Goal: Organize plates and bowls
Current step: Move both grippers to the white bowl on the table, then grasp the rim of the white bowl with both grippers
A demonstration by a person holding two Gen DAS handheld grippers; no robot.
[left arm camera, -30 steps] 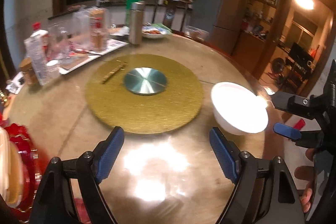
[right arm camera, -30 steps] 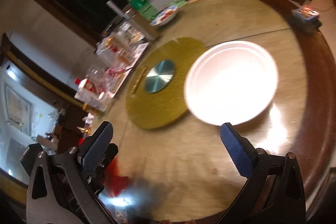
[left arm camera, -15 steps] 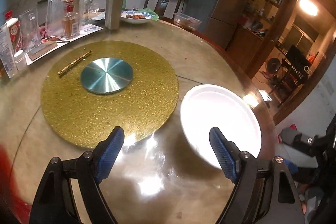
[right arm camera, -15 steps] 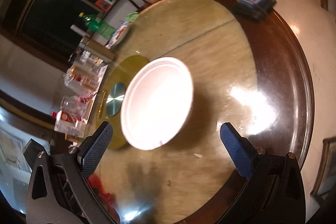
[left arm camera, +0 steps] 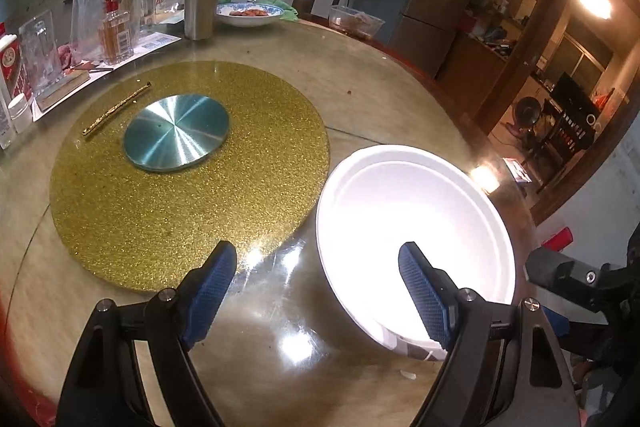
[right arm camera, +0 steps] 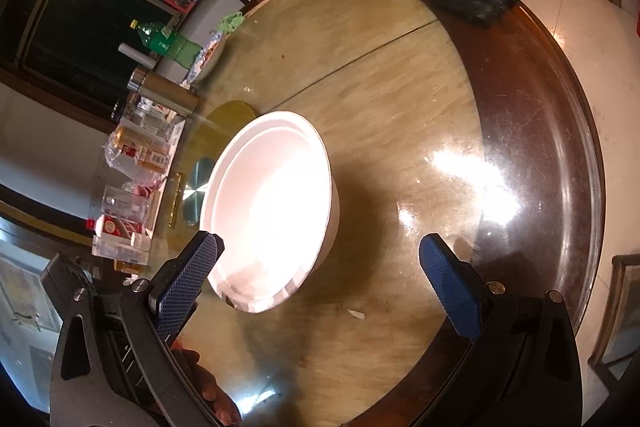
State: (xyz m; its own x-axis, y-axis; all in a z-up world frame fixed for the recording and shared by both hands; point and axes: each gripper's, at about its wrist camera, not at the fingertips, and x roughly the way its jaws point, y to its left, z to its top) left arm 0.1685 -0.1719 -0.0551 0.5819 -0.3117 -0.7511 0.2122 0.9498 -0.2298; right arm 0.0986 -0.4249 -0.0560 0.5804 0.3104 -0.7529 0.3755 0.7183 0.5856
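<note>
You've brought both grippers down and in toward the white bowl [left arm camera: 416, 227] on the table [left arm camera: 280, 327], so you're set up for a grab. Your left gripper [left arm camera: 316, 291] is spread wide, one finger over the bowl's near rim. Your right gripper [right arm camera: 318, 281] is also spread, the bowl just ahead of its fingers

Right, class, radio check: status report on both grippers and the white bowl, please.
Left gripper open, empty. Right gripper open, empty. White bowl upright on table, untouched, each gripper straddling its near rim. Nothing blocking.
</note>
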